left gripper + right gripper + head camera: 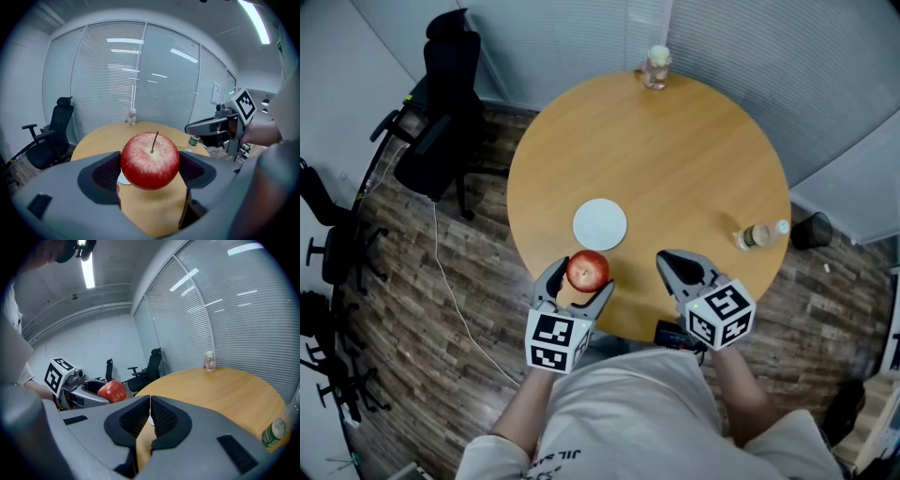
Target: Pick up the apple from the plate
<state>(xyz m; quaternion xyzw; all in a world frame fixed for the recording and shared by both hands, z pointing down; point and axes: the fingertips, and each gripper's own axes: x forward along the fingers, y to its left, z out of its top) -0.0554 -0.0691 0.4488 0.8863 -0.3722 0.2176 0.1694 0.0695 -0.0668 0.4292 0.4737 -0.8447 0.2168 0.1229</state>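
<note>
A red apple (588,270) with a thin stem sits clamped between the jaws of my left gripper (581,273), held above the near edge of the round wooden table (675,150). In the left gripper view the apple (150,160) fills the gap between both pads. The white plate (600,224) lies bare on the table just beyond it. My right gripper (672,265) hovers over the near edge to the right, jaws shut with nothing between them (149,417). From the right gripper view the apple (112,391) shows at the left.
A small glass jar (656,67) stands at the table's far edge. A plastic bottle (759,234) lies near the right rim. A black office chair (441,122) stands on the wood floor at the left, with a cable beside it. A dark bin (812,230) sits at the right.
</note>
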